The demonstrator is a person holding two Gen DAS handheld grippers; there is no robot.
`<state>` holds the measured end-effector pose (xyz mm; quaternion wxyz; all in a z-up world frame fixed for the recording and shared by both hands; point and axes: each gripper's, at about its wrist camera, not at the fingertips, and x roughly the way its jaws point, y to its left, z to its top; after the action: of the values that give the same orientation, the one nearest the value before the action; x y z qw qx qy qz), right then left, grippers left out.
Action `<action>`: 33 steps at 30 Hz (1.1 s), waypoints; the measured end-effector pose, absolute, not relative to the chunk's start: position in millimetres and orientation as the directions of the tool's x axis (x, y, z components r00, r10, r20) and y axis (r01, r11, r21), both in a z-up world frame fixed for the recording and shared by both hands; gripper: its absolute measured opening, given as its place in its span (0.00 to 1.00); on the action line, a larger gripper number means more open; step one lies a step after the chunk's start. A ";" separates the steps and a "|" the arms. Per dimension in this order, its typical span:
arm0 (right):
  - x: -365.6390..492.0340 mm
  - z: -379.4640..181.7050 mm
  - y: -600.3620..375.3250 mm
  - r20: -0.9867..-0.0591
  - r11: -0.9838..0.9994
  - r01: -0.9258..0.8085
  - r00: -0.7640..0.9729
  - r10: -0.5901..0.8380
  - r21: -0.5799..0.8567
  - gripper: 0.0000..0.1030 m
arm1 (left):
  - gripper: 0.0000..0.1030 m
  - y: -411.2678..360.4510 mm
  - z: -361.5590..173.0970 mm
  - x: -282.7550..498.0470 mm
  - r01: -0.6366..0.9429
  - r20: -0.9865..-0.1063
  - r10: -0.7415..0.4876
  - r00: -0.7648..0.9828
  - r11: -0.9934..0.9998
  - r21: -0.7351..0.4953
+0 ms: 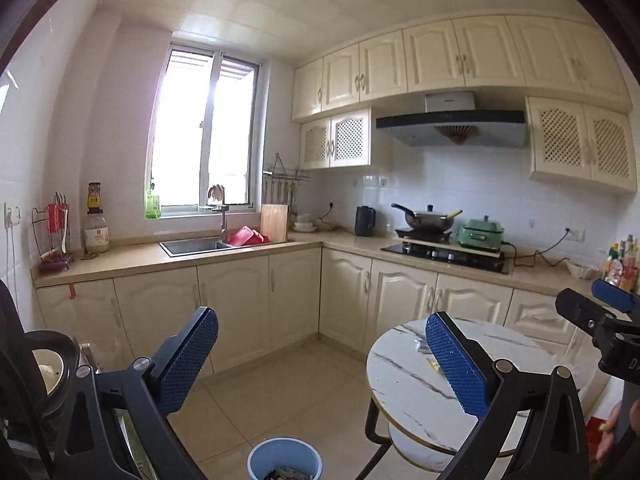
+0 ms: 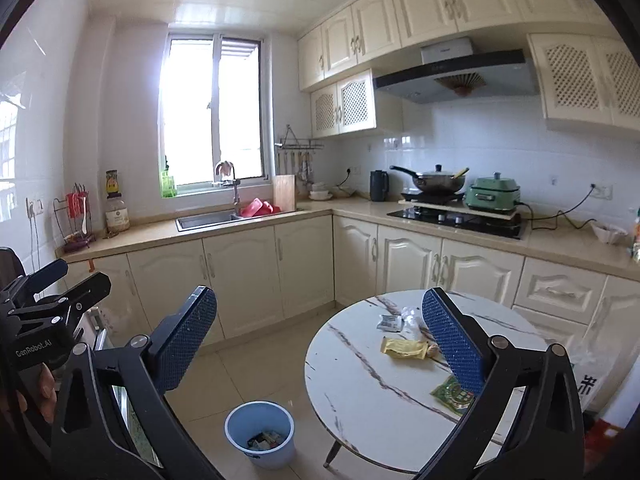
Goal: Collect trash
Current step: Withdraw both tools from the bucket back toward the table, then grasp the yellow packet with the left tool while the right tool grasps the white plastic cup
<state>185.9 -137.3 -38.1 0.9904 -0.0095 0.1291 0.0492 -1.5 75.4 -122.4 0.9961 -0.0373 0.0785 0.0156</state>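
Note:
A round marble-top table (image 2: 360, 392) holds trash: a yellow wrapper (image 2: 404, 349), a small grey packet (image 2: 389, 323), a clear crumpled wrapper (image 2: 411, 316) and a green packet (image 2: 454, 394). A light blue bin (image 2: 260, 434) with wrappers inside stands on the floor left of the table; it also shows in the left wrist view (image 1: 285, 460). My right gripper (image 2: 320, 340) is open and empty above the table's near side. My left gripper (image 1: 322, 354) is open and empty, held above the bin and left of the table (image 1: 404, 380). The right gripper shows at the left view's right edge (image 1: 600, 312).
Cream kitchen cabinets (image 2: 240, 272) run along the far wall and the right. The counter carries a sink (image 2: 208, 218), a hob (image 2: 460, 216) with a wok, a kettle (image 2: 378, 186) and a green cooker (image 2: 494, 196). A rice cooker (image 1: 48, 372) sits at the left.

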 end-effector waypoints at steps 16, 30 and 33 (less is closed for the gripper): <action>104.2 -18.9 -167.4 -0.166 0.999 0.023 0.986 -0.029 -0.039 1.00 | 0.99 44.5 -167.5 -119.5 0.012 -0.085 -0.015 0.996 0.999 -0.035; 112.2 -27.8 -190.1 -0.190 0.997 0.077 0.979 -0.081 -0.026 1.00 | 0.99 44.7 -137.1 -41.7 0.042 -0.139 -0.044 0.989 0.999 -0.021; 119.6 -34.1 -202.2 -0.205 0.994 0.103 0.973 -0.105 -0.022 1.00 | 0.99 41.5 -137.8 -16.0 0.051 -0.180 -0.055 0.982 0.998 -0.025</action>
<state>119.6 -202.2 -34.1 0.9932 -0.0059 0.1035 -0.0523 -16.0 41.5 -137.8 0.9955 -0.0100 0.0909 -0.0268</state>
